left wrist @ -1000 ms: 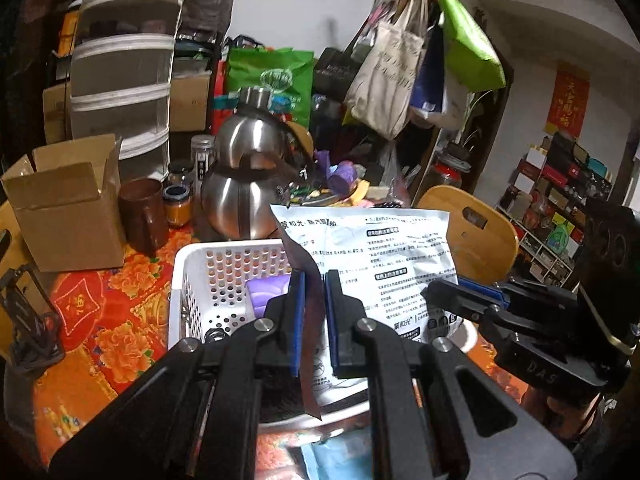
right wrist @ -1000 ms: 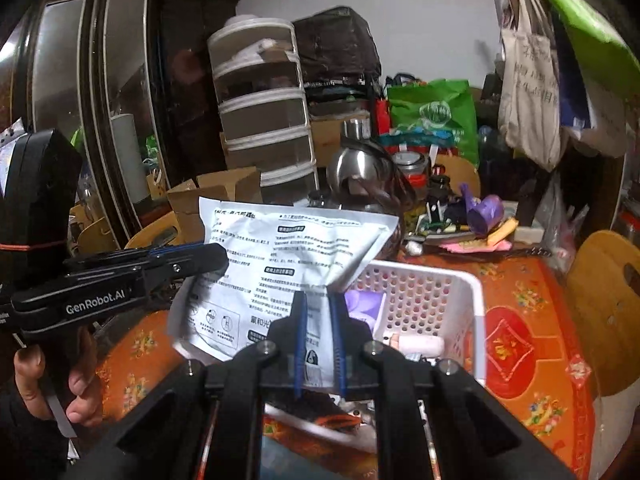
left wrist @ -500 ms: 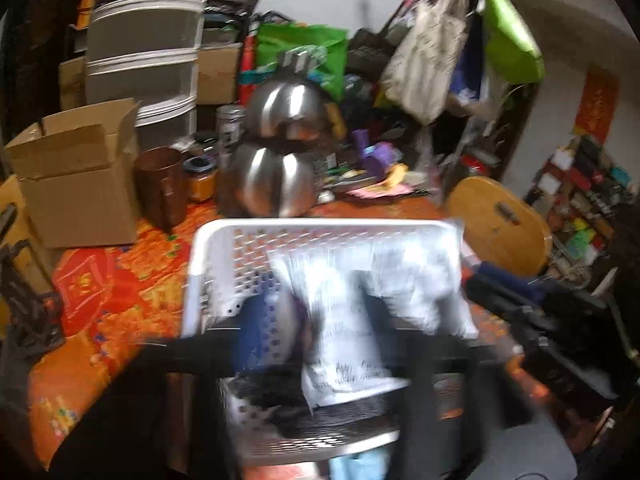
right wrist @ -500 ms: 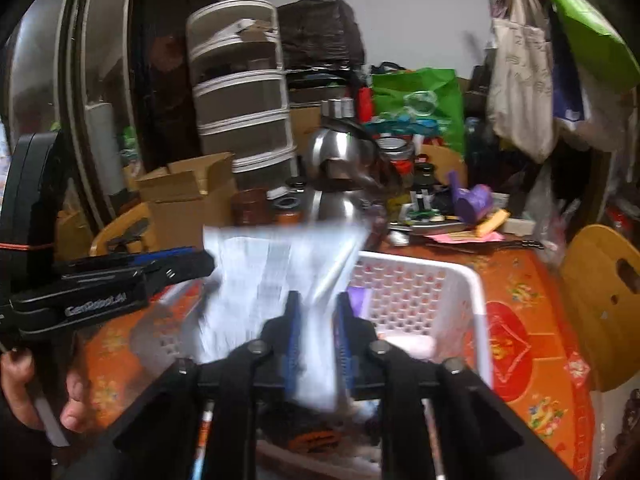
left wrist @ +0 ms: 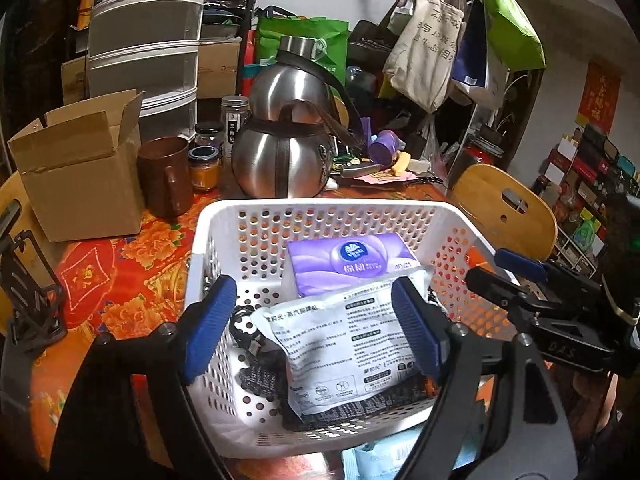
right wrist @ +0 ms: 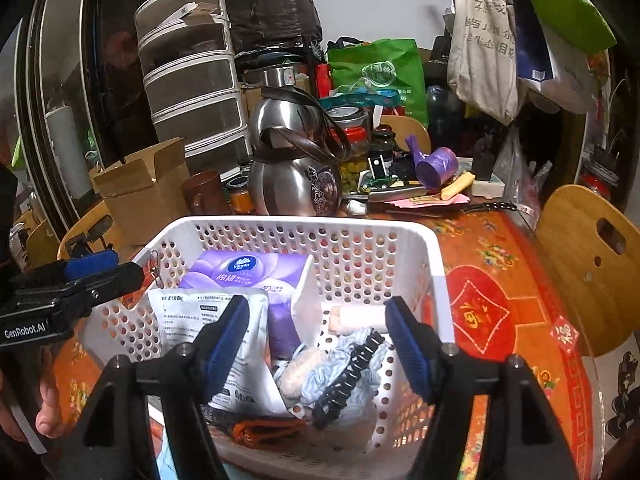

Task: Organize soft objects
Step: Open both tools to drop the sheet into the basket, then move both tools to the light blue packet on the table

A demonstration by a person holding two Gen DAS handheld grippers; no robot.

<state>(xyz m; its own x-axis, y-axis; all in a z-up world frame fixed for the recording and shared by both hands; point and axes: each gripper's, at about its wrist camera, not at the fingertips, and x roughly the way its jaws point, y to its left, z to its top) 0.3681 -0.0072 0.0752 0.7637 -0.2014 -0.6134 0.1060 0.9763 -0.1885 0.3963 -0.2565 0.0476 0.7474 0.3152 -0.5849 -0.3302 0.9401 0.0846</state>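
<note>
Both our tongs are spread wide, holding nothing. Left tongs [left wrist: 312, 328] hang over the near-left part of the basket [left wrist: 320, 210]; right tongs [right wrist: 316, 344] over its near-right part. Each shows in the other's view: right one at [left wrist: 520, 280], left one at [right wrist: 80, 280].

The basket is white, perforated, sitting on the red floral tabletop [right wrist: 500, 280]. Inside it:
- white pouch [left wrist: 344, 344] with printed text, lying flat on a dark knit item [left wrist: 360, 408], in the near-left part; its far edge touches the tissue pack
- purple tissue pack [left wrist: 352, 260] behind the pouch, toward the far wall
- black cable [left wrist: 244, 332] just left of the pouch
- white divider [right wrist: 308, 300] upright, right of the tissue pack
- right of the divider: pale roll [right wrist: 356, 318], light-blue fabric [right wrist: 340, 368], black hair clip [right wrist: 348, 376] lying on the fabric, beige fuzzy item [right wrist: 296, 372] just beside it
- something orange-brown [right wrist: 272, 428] at the near wall, can't tell what

Outside the basket, a light-blue packet [left wrist: 384, 460] pokes out at its near edge, partly hidden by our left tongs.

Behind the basket on the tabletop: steel kettle [left wrist: 284, 160], brown mug [left wrist: 166, 176], small jar [left wrist: 204, 168], open cardboard box [left wrist: 80, 168]. Purple cup [right wrist: 436, 166] further back right. Wooden chair [left wrist: 504, 208] beside the tabletop on the right.
</note>
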